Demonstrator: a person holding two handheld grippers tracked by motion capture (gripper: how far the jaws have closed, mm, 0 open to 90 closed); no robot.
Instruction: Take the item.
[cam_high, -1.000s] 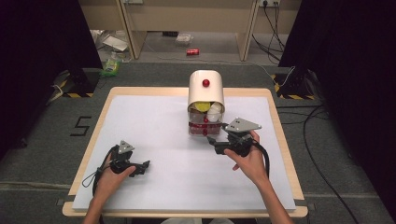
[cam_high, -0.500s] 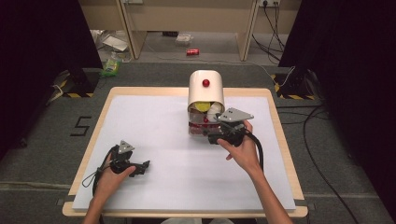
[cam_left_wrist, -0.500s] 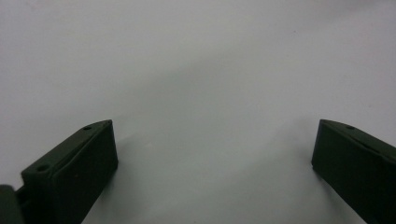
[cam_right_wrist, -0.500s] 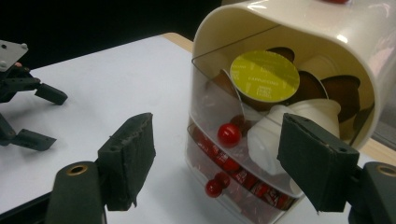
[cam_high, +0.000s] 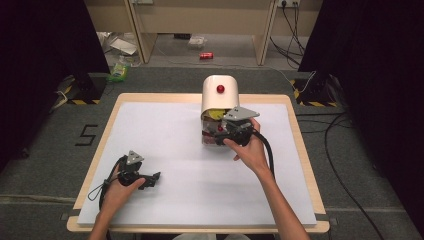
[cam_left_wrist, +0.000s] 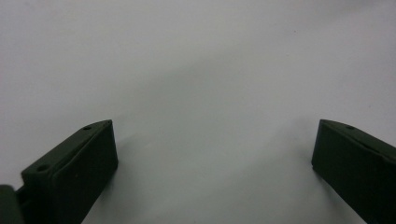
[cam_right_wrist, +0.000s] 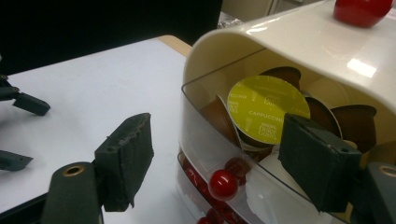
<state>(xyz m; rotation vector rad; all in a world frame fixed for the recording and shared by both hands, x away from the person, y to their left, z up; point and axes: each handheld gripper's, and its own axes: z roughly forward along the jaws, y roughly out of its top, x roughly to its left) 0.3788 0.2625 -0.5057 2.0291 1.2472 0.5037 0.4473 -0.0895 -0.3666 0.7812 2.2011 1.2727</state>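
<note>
We're at the capsule holder (cam_high: 220, 95), a cream-domed dispenser with a red knob, standing at the far middle of the white table (cam_high: 165, 130). Our right gripper (cam_right_wrist: 217, 161) sits at its clear front drawer (cam_right_wrist: 205, 126), jaws apart and straddling the drawer's near corner, pads pressing on nothing. They've just been opening a touch, with just that drawer corner between them. The left gripper (cam_left_wrist: 212, 154) rests on the table near the front-left, well apart from the holder, jaws wide and holding nothing.

Inside the drawer we see a green-lidded cappuccino capsule (cam_right_wrist: 267, 108) tilted on edge, brown capsules behind it, and a small red knob (cam_right_wrist: 222, 185) lower down on the front.

Risks as we judge them:
- One pad is over the drawer, the other outside it. Closing now would pinch the thin clear wall, not a capsule or the knob.
- The holder looks light and the left gripper isn't bracing it, so a pull could drag or tip it.
- The tilted capsule could slip deeper if nudged.
</note>
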